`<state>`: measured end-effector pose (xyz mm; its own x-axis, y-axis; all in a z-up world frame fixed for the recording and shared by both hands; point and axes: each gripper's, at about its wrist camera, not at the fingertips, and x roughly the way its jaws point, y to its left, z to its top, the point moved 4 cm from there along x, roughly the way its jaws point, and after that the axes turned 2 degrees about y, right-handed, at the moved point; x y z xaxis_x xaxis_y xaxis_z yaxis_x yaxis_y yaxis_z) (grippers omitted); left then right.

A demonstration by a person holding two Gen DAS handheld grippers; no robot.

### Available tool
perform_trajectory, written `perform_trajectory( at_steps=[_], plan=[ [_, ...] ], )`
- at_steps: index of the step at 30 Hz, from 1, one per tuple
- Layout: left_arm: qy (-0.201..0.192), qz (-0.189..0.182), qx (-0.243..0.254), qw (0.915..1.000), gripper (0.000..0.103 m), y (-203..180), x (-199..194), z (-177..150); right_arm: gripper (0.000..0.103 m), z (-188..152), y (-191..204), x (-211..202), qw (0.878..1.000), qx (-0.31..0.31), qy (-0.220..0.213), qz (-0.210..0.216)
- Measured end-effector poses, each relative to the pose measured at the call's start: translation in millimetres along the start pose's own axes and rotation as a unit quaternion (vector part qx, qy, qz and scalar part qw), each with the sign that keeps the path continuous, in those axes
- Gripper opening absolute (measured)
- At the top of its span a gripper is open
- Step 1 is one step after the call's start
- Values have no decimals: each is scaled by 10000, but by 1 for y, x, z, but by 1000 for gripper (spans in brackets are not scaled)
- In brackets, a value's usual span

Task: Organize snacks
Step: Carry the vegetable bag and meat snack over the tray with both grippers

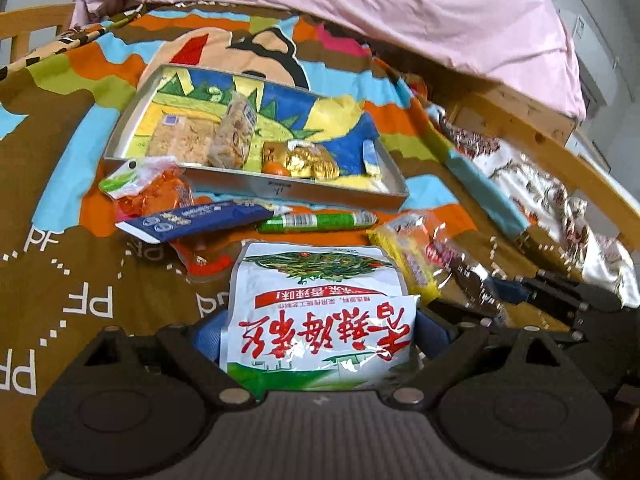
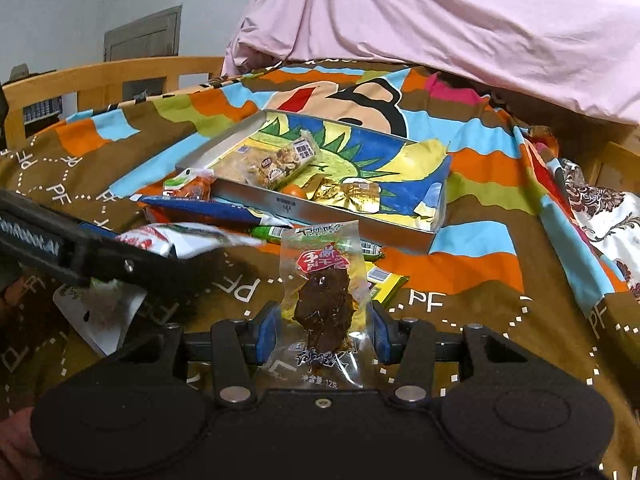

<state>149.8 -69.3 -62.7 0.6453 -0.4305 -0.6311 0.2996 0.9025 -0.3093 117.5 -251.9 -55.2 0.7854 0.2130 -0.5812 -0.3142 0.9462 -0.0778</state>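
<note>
My left gripper is shut on a white and green snack bag with red characters, held above the bedspread. My right gripper is shut on a clear packet of dark dried meat. A metal tray with a colourful lining lies ahead; it also shows in the right wrist view. In it lie a cracker pack, a gold foil pack and a small orange item. Loose snacks lie before the tray: an orange pack, a blue packet, a green sausage stick and a yellow bar.
The left gripper with its bag shows at the left of the right wrist view. A pink quilt is heaped behind the tray. A wooden bed rail runs along the right, with a floral cloth beside it.
</note>
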Motion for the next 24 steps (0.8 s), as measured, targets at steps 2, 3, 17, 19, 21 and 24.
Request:
perform_trajectory(
  at_steps=[2, 3, 17, 19, 21, 24],
  plan=[
    [-118, -41, -45, 9999, 95, -2, -5, 2, 49, 0, 0, -2, 10000, 0, -48, -10],
    [-175, -61, -55, 9998, 95, -2, -7, 3, 49, 0, 0, -3, 10000, 3, -77, -16],
    [-1159, -81, 262, 9929, 95, -9, -11, 88, 49, 78, -30, 4, 9967, -67, -802, -79],
    [-1331, -1, 308, 9906, 95, -10, -3, 109, 49, 97, -39, 15, 9959, -145, -886, -106],
    [-1478, 74, 303, 9885, 95, -9, 9, 132, 49, 119, -51, 27, 9944, -212, -1019, -191],
    [-1654, 108, 234, 9859, 95, -6, 29, 161, 49, 143, -65, 51, 9936, -176, -1077, -278]
  ],
)
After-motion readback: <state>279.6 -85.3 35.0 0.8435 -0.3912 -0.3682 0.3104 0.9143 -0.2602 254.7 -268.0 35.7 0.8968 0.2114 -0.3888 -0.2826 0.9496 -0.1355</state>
